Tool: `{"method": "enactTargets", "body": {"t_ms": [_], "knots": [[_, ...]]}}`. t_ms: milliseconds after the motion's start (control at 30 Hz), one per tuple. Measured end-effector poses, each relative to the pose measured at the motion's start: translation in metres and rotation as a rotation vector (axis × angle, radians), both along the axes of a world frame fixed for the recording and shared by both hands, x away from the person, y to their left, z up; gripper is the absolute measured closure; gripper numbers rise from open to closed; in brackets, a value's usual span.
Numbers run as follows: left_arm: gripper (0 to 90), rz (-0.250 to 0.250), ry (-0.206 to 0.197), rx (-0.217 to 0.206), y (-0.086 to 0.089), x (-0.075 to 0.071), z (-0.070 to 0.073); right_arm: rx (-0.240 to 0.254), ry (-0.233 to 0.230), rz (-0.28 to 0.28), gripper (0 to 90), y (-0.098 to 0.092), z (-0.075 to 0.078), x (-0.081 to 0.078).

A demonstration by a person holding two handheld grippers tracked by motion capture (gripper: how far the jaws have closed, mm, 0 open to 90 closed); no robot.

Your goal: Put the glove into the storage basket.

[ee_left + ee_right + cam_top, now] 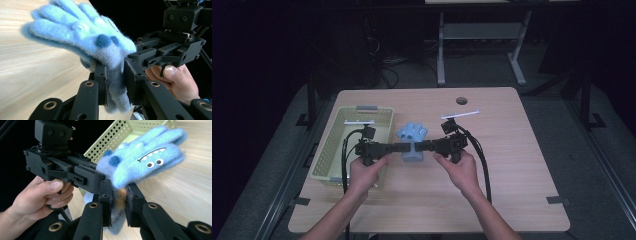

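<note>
Blue fleece forms the glove (412,142), which is held up over the wooden table (512,165) between the 2 grippers, just beside the pale green basket (332,150). The left gripper (396,148) is clamped on the cuff from one side, and the right gripper (421,147) is clamped on it from the other. In the left gripper view the cuff is seen squeezed between the black pads (132,82), with the fingers of the glove (75,32) fanned out over the table. In the right gripper view a toothed mouth and 2 small eyes are seen on the glove (140,162), and the perforated basket (120,132) is seen behind it.
</note>
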State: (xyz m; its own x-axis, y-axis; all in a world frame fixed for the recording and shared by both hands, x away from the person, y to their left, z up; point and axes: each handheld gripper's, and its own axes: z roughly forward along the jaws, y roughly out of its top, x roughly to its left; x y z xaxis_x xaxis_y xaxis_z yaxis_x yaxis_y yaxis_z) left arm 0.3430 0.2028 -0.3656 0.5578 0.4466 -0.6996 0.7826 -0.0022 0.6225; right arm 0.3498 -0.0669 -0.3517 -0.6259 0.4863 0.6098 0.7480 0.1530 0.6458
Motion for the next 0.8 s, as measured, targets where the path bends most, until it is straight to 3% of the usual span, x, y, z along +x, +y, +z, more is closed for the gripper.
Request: {"method": "enactTargets", "body": {"t_ms": [300,800], "knots": [[73.4,0.014,-0.003,-0.021,0.02,0.002,0.005,-0.004,-0.034,0.024,77.5,0.019,0.007,0.007],[73.6,0.041,-0.021,-0.019,0.051,0.005,0.015,0.003,-0.037,0.063,77.6,0.05,0.016,0.018]]}}
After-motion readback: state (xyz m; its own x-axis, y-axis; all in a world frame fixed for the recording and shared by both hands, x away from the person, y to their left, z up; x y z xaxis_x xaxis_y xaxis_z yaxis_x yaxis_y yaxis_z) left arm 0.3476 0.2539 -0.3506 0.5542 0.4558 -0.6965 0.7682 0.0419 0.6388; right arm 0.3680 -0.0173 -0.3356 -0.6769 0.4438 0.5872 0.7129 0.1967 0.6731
